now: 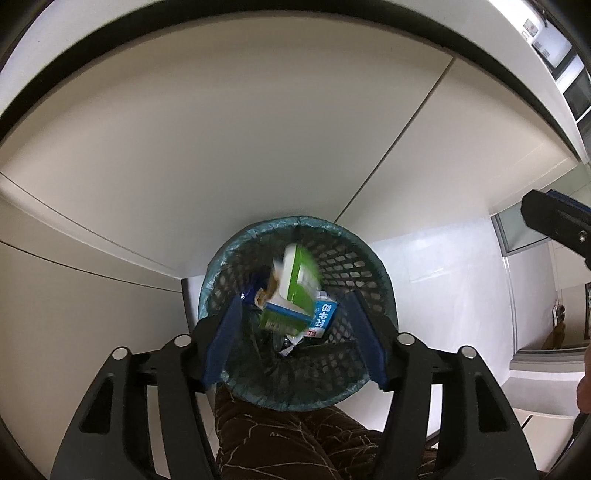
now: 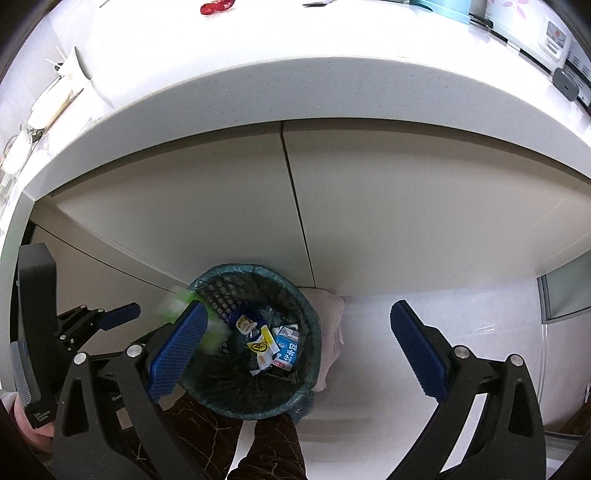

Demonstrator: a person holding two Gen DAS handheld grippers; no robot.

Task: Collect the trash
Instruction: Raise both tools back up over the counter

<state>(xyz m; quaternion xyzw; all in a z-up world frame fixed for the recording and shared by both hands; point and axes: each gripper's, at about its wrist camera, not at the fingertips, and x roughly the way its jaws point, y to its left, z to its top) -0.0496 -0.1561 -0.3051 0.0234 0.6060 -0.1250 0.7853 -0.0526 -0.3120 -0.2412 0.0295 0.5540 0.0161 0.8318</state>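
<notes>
From the left wrist, the left gripper (image 1: 295,332) is seen spread above the trash basket (image 1: 373,266), a blurred green carton (image 1: 295,284) between its pads, seemingly falling.

From the right wrist, the right gripper (image 2: 299,350) is spread, empty; cartons lie binned; a red wrapper (image 2: 217,7) remains on the far counter (image 2: 258,77).

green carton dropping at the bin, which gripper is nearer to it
Left. The left gripper hangs open right above the blurred green carton over the bin; the right gripper, also open, sits off to the side.

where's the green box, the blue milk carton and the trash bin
green box (image 1: 295,273), left wrist view, on its green side, blurred.
blue milk carton (image 2: 288,345), right wrist view, on its printed front.
trash bin (image 2: 314,332), right wrist view, on its lined right rim.
</notes>
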